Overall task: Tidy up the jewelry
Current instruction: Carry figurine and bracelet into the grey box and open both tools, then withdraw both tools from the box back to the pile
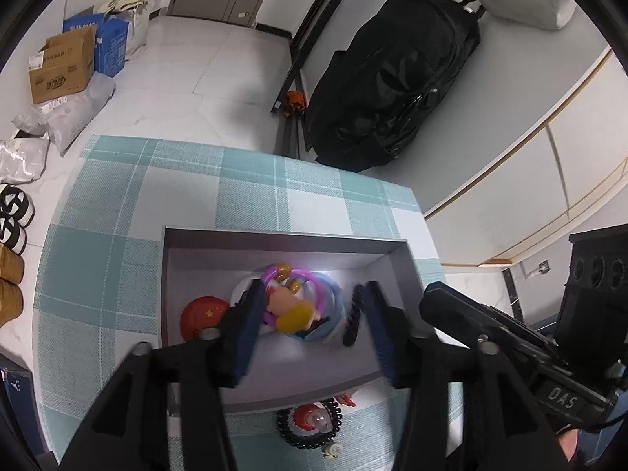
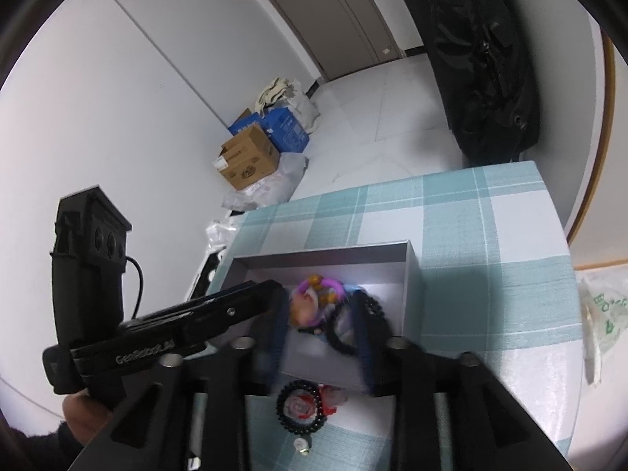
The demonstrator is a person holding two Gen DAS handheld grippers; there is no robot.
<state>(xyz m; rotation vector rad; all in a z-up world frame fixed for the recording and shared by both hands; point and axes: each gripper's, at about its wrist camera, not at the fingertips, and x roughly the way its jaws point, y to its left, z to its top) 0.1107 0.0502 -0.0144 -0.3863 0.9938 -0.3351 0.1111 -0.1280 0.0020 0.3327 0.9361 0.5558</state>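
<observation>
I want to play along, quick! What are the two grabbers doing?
Left gripper: open, empty, over the jewelry in the gray box.
Right gripper: open, empty, over the same box.

left gripper (image 1: 310, 314): jaws spread wide, nothing clamped, fingers angled downward | right gripper (image 2: 320, 329): jaws parted, nothing visibly clamped, angled downward, fingers motion-blurred | relation: the two units stand close side by side, each visible in the other's wrist view | hand (image 2: 84, 412): grips the left unit's handle
</observation>
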